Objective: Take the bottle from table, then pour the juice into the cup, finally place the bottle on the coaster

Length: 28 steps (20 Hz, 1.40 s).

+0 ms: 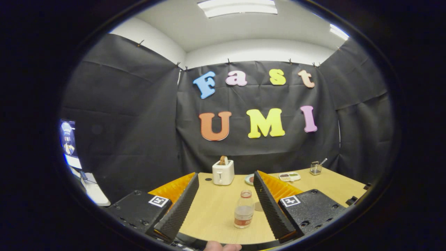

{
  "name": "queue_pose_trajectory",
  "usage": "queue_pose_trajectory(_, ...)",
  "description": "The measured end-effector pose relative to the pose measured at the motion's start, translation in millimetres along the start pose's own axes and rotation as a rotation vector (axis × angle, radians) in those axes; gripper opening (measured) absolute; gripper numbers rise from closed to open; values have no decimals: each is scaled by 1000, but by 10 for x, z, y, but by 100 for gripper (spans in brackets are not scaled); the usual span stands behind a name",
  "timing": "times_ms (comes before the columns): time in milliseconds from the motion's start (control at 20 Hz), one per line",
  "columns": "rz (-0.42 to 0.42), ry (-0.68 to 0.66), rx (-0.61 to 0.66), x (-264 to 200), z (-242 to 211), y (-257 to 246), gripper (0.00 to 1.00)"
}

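A small clear bottle stands upright on the wooden table. It has a little pale liquid in its lower half and a reddish label band. It is between my two fingers, closer to the right one and touching neither. My gripper is open, its fingers spread wide with only the bottle in the gap. A flat round disc, likely the coaster, lies just right of the bottle, partly hidden by my right finger. A small clear cup with a stick in it stands at the table's far right.
A white toaster with a slice of bread in it stands at the back of the table, beyond the fingertips. A small plate and a divided snack tray lie to its right. A monitor is off to the left.
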State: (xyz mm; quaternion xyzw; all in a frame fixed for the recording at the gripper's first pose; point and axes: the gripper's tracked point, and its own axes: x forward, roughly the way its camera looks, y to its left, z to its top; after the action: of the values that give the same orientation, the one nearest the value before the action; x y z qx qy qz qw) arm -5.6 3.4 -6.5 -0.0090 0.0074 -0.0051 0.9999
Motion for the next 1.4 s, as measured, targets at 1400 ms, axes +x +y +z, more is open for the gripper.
queue_pose_trajectory(1400, -195, 466, -24, 358, -1697, -606, 100)
